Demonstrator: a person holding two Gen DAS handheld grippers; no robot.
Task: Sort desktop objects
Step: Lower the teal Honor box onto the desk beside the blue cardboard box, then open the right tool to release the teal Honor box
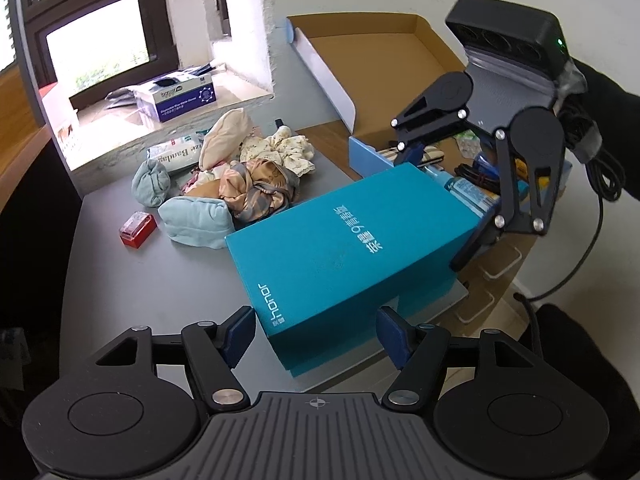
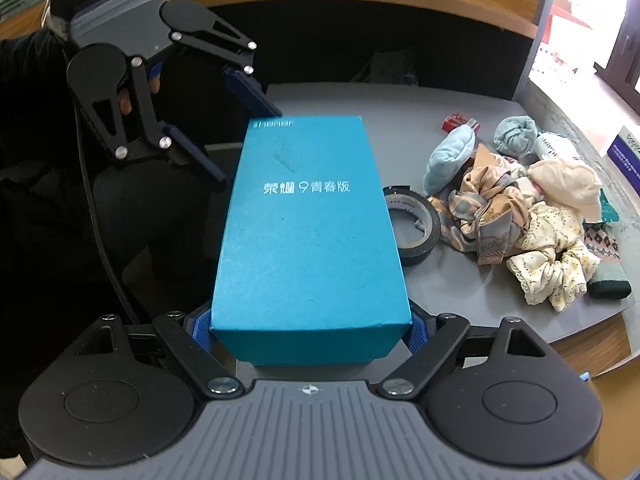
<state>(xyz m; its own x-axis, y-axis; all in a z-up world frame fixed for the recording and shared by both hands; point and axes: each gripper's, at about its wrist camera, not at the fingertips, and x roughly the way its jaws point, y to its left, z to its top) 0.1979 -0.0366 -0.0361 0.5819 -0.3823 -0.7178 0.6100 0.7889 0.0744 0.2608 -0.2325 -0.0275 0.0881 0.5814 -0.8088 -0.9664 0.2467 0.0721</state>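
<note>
A teal Honor phone box lies between the two grippers above the grey table. My right gripper is shut on the box's near end; it shows in the left wrist view at the box's far end. My left gripper is open, its blue pads on either side of the box's "honor" end; I cannot tell whether they touch it. In the right wrist view the left gripper sits at the box's far end.
A pile of cloth scrunchies and socks lies on the table, with a black tape roll beside the box and a small red case. An open cardboard box and a blue tray of items stand at the back right.
</note>
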